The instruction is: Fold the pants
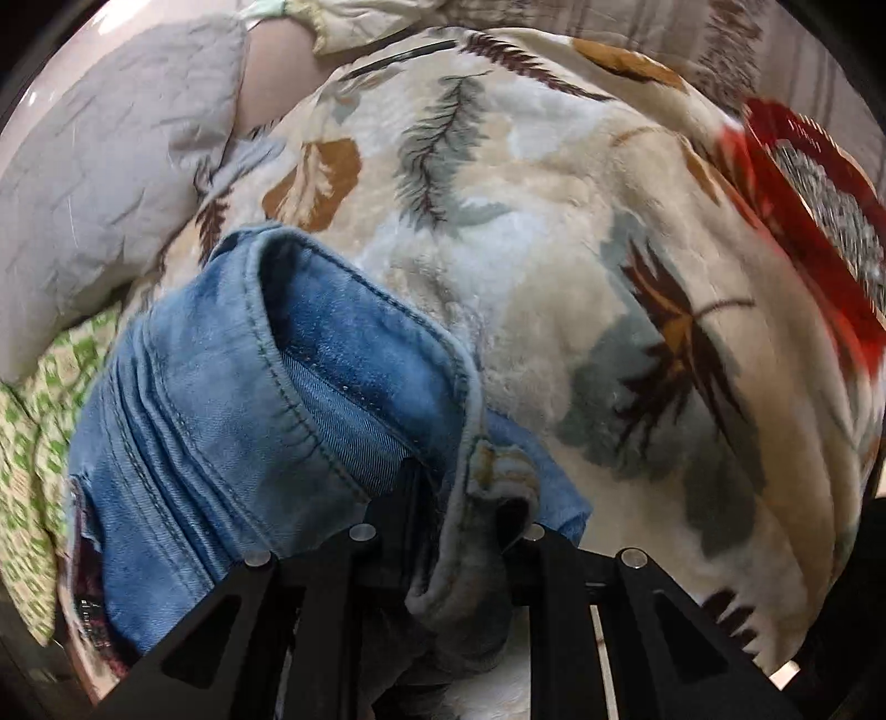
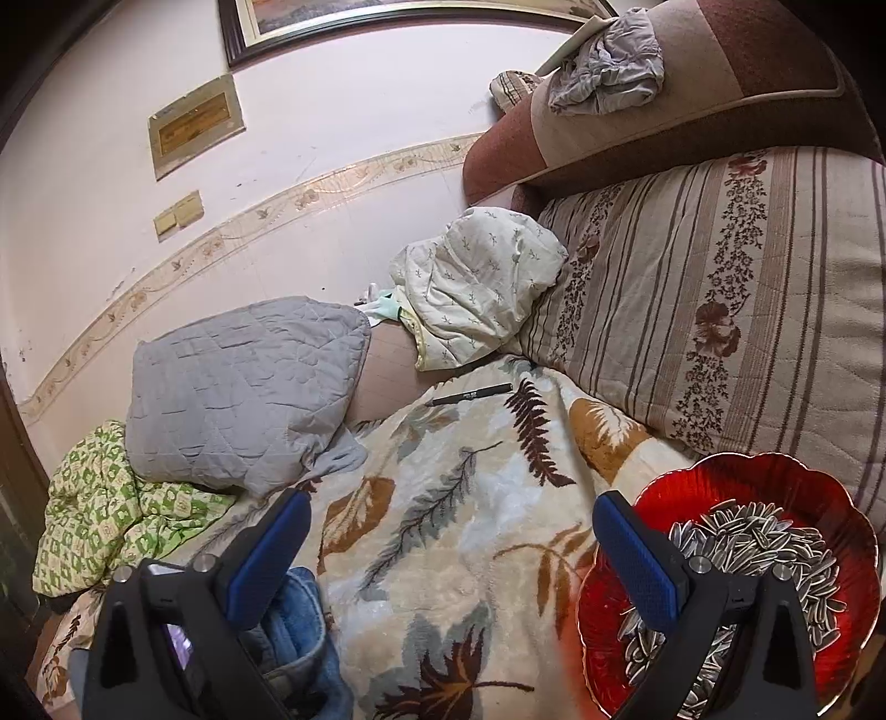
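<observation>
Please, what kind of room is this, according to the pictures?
Most likely a bedroom at home: a bed under a leaf-print blanket, a grey pillow by the wall, and a framed picture above.

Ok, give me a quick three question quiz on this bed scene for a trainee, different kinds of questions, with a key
1. True or false: the left gripper is shut on the jeans.
2. What fills the red dish? A) coins B) sunflower seeds C) rice
3. What dark slim thing lies on the leaf-print blanket near the pillows?

Key: 1 true. 2 B; the right gripper stands open beside it. 3 a pen.
</observation>
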The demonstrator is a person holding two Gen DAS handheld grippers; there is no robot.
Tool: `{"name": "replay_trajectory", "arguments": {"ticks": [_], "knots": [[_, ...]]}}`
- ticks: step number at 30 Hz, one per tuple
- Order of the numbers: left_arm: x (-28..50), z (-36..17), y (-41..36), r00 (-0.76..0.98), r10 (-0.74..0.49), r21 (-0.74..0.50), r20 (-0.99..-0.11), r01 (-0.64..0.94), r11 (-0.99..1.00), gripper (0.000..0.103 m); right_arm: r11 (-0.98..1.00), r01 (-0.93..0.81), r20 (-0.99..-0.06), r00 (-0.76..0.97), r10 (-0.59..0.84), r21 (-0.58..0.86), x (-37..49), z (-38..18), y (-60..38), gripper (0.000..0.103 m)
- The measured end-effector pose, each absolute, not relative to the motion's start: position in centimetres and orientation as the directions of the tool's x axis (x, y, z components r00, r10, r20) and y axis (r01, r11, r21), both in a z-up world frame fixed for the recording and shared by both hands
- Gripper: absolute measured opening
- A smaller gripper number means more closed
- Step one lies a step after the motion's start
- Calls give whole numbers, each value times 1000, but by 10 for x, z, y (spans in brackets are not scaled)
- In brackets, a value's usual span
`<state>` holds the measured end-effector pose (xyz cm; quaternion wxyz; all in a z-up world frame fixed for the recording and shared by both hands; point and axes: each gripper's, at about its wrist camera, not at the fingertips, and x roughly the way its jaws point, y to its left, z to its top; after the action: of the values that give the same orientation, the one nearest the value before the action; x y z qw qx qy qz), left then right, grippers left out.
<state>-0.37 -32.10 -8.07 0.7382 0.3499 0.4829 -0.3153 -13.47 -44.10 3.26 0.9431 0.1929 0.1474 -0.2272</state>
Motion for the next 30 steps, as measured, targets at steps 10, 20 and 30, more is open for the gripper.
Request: {"name": "replay_trajectory", "arguments": {"ticks": [10, 20, 30], "knots": [[-14, -61, -311, 414, -140, 253, -899, 754, 607, 84, 825, 477, -364, 858, -362, 303, -135, 33, -440, 103], [-21, 27, -241, 432, -397, 35, -810, 711, 702, 98, 832, 460, -336, 872, -357, 310, -136, 37, -434, 103], [15, 50, -125, 491, -457, -152, -742, 541, 828, 101, 917, 282, -396, 905, -157, 282, -108, 31, -396, 103]]}}
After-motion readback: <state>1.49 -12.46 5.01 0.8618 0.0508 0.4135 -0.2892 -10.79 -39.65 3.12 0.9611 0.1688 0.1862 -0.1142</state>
